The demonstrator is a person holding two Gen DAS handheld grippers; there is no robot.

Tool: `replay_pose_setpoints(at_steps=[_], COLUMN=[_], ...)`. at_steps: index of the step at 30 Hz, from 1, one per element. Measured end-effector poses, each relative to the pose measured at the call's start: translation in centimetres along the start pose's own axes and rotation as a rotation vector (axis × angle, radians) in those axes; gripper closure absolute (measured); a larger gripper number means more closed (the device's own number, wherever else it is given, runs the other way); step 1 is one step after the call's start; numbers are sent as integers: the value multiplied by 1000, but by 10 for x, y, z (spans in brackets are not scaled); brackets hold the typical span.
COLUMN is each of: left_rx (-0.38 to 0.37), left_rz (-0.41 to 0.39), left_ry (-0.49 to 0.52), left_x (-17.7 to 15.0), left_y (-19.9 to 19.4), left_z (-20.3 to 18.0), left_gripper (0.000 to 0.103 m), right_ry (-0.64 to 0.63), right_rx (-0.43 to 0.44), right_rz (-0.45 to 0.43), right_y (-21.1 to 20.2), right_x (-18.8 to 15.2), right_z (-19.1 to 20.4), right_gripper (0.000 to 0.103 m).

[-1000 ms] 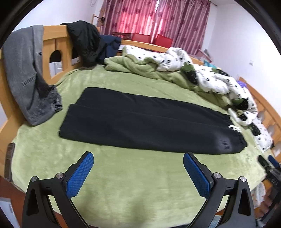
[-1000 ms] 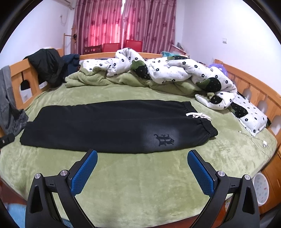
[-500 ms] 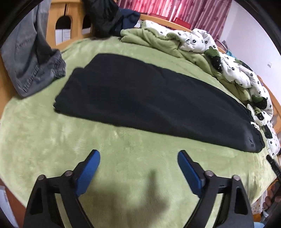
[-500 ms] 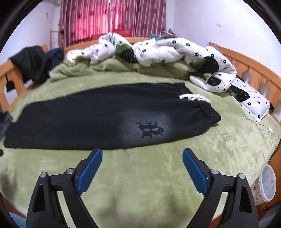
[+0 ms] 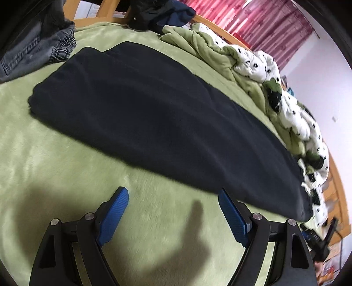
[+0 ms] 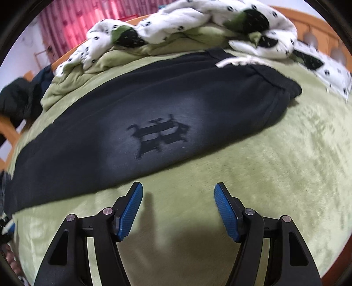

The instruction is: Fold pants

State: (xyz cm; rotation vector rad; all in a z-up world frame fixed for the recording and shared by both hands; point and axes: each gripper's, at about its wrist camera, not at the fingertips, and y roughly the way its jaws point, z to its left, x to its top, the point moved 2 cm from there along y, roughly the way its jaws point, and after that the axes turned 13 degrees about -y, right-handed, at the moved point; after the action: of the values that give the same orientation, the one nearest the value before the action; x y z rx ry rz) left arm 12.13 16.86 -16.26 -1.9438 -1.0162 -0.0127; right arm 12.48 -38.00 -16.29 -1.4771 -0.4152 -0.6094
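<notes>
Black pants (image 5: 158,114) lie flat and lengthwise across the green bed cover, leg ends at the left, waistband at the right. In the right wrist view the pants (image 6: 154,123) show a dark emblem on a faded patch and a white drawstring (image 6: 236,61) at the waistband. My left gripper (image 5: 172,194) hovers over bare green cover just short of the pants' near edge, its jaws closing with nothing between them. My right gripper (image 6: 178,189) hangs just below the near edge under the emblem, jaws also closing on nothing.
A rumpled green-and-white spotted quilt (image 5: 275,88) is heaped along the far side of the bed. Grey trousers (image 5: 37,52) and dark clothes (image 5: 158,13) hang at the wooden bed frame (image 6: 8,134) on the left. Red curtains (image 5: 264,24) hang behind.
Both grippers have dropped toward the bed and come close to the pants' near edge. Both pairs of jaws have narrowed. The pants have not moved.
</notes>
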Motion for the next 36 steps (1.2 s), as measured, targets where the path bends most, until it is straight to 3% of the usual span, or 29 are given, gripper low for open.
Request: replay_pose_setpoints(at_steps=[1,4,5,9,11,12,13,20,25,32,36], left_rx=[3,37,67,74,68,67,64,12,54,136,203], left_rz=[-2,-18,-25,-4,-19,-37,-56,-171,-236,-356,-350], left_ry=[-9,-40,-59,-106,-87,-61,-32,84,169,256,272], left_x=[3,12,16,32,37,39,41,87,130,170,182], left_y=[3,9,11,13,7,3,-2,-22,4,55,93], left_z=[0,2,4,9,4,-3,-9,-61,-98,-134,-146], left_gripper=[25,50,69,90,92,93,93,93,93,93,93], right_ry=[19,73,87,123,137,135,130,38,-20,-132,-145], right_rx=[5,52,64,71,78,88,91,73,85,39,9], right_rz=[0,-12,-17,-26,-40,-51,-49,-187,-260,-335,-322], right_y=[4,13,15,28,31,32,34,13,8,46,89], right_x=[2,6,9,24,31,37,40,95,148,220,251], right_z=[-5,-15,-17,-19,-18,-17,-16,-2,6,22,42], right_gripper=[36,36,36,35,49,77,88,94,94,95,95])
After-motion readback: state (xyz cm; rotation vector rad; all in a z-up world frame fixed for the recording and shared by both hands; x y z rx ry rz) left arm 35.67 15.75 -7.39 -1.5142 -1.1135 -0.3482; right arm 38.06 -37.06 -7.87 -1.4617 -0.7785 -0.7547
